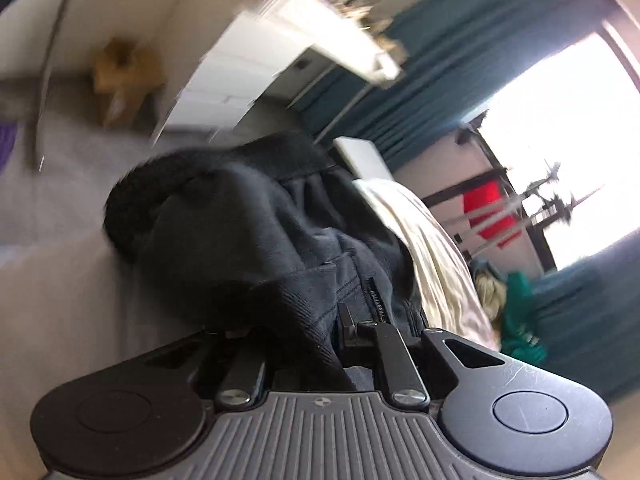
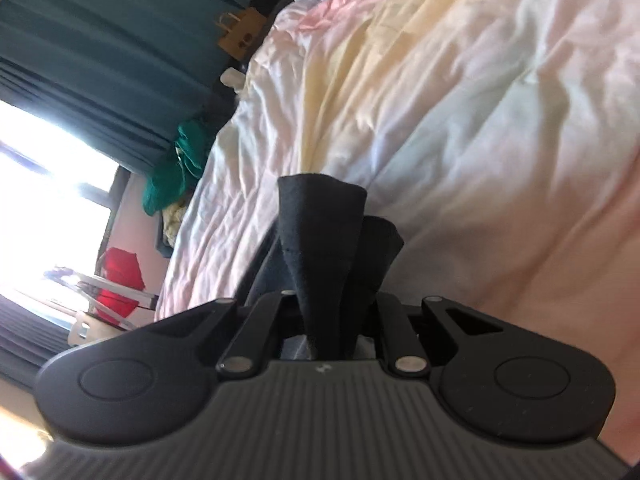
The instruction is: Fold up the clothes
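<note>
Left gripper (image 1: 320,328) clamping nearly closed on dark garment (image 1: 248,240), cloth bunching ahead of jaws. Only this view showing white desk (image 1: 288,44) and cardboard box (image 1: 120,80) beyond. Right gripper (image 2: 332,304) pinching same dark cloth, folds standing up between jaws; pastel duvet (image 2: 460,120) spreading beyond.
</note>
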### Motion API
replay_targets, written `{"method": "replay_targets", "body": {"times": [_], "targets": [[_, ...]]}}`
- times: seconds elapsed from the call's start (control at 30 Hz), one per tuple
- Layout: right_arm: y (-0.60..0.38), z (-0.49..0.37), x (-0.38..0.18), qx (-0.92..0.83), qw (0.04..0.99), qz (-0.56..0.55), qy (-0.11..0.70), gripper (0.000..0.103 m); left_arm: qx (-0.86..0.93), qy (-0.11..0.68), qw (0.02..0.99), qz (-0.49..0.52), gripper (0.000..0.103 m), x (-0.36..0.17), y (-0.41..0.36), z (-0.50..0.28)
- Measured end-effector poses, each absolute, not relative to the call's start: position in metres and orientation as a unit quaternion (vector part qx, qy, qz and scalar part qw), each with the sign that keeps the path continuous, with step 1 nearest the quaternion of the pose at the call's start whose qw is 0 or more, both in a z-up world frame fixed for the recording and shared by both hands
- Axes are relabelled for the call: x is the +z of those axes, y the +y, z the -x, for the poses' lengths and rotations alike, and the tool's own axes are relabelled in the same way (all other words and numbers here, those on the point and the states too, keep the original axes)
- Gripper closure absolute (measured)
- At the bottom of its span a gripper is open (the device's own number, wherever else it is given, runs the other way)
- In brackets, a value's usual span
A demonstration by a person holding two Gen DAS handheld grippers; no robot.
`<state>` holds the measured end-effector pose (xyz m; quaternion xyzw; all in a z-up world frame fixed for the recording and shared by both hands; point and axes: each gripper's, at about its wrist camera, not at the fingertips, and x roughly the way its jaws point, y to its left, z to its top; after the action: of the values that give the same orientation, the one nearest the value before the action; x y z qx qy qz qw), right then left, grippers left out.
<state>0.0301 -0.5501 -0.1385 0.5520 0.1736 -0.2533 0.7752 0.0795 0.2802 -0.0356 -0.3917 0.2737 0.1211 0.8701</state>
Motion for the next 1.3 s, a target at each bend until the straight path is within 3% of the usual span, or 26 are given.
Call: {"method": "replay_targets", "body": {"times": [0.13, 0.23, 0.27, 0.3, 0.43, 0.63, 0.9, 1.17, 1.3], "targets": [[-0.552, -0.031, -0.142, -0.256, 0.777, -0.546, 0.179, 0.091, 0.132, 0.282, 0.888, 0.34, 0.081, -0.03, 0.262, -0.076], [-0.55, -0.03, -0.141, -0.256, 0.782, -0.539, 0.18, 0.091, 0.164, 0.299, 0.894, 0.291, 0.058, -0.029, 0.248, -0.071], [-0.551, -0.029, -0.139, -0.255, 0.782, -0.54, 0.178, 0.091, 0.18, 0.304, 0.895, 0.272, 0.043, -0.028, 0.243, -0.071], [-0.551, -0.029, -0.138, -0.252, 0.783, -0.54, 0.176, 0.091, 0.195, 0.307, 0.897, 0.253, 0.036, -0.026, 0.238, -0.071], [-0.55, -0.034, -0.129, -0.245, 0.804, -0.511, 0.178, 0.091, 0.213, 0.283, 0.916, 0.187, 0.022, -0.014, 0.22, -0.062], [-0.55, -0.036, -0.128, -0.248, 0.807, -0.504, 0.181, 0.091, 0.212, 0.25, 0.93, 0.164, 0.022, 0.004, 0.196, -0.045], [-0.551, -0.034, -0.126, -0.245, 0.799, -0.523, 0.17, 0.091, 0.1, 0.187, 0.973, 0.088, 0.016, 0.017, 0.101, -0.024], [-0.551, -0.035, -0.126, -0.248, 0.798, -0.521, 0.173, 0.091, -0.017, 0.2, 0.98, 0.003, 0.015, -0.028, 0.023, -0.085], [-0.548, -0.035, -0.124, -0.253, 0.802, -0.513, 0.174, 0.091, -0.03, 0.281, 0.959, -0.011, 0.017, -0.069, 0.011, -0.125]]}}
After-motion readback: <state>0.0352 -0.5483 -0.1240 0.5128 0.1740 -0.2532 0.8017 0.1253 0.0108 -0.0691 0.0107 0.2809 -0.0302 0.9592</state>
